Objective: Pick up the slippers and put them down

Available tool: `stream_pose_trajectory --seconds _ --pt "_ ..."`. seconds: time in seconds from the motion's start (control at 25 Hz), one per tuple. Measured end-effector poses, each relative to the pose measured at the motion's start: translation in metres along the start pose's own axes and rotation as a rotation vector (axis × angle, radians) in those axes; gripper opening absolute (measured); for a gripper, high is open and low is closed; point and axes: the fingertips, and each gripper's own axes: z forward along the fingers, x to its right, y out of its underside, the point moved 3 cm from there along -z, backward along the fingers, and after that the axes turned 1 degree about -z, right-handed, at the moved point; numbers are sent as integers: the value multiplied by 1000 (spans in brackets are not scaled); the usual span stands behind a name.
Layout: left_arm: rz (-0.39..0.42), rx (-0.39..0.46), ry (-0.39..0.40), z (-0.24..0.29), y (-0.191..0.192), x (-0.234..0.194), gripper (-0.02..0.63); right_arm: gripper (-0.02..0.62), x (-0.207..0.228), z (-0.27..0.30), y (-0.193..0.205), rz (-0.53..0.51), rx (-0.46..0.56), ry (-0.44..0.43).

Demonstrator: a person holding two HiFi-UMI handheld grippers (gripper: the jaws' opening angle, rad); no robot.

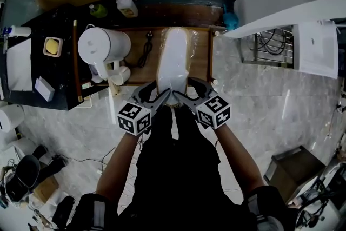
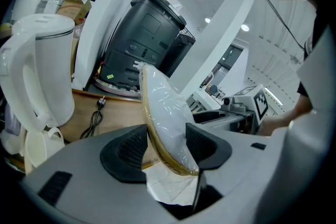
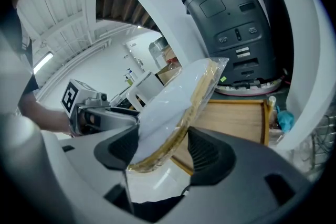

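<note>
A pack of white slippers (image 1: 174, 59) with a tan sole edge, wrapped in clear plastic, is held over the wooden tray (image 1: 201, 51). My left gripper (image 1: 158, 96) and right gripper (image 1: 181, 96) both grip its near end from either side. In the left gripper view the slippers (image 2: 165, 118) stand on edge, pinched between the left gripper's (image 2: 167, 148) black pads. In the right gripper view the same slippers (image 3: 173, 105) lean up and to the right, with the right gripper (image 3: 163, 150) shut on the lower end. Loose plastic hangs below both grips.
A white kettle (image 1: 100, 47) and white cups (image 1: 120, 76) stand left of the tray, with a black power cord (image 1: 145, 51) on it. A dark appliance (image 2: 142, 44) sits behind. A black counter (image 1: 32, 35) lies left, marble floor (image 1: 254, 94) right.
</note>
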Motion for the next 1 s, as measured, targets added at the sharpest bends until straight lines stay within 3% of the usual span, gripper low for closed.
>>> stream_pose_trajectory --seconds 1.0 --pt "-18 -63 -5 54 42 -49 232 299 49 46 44 7 -66 25"
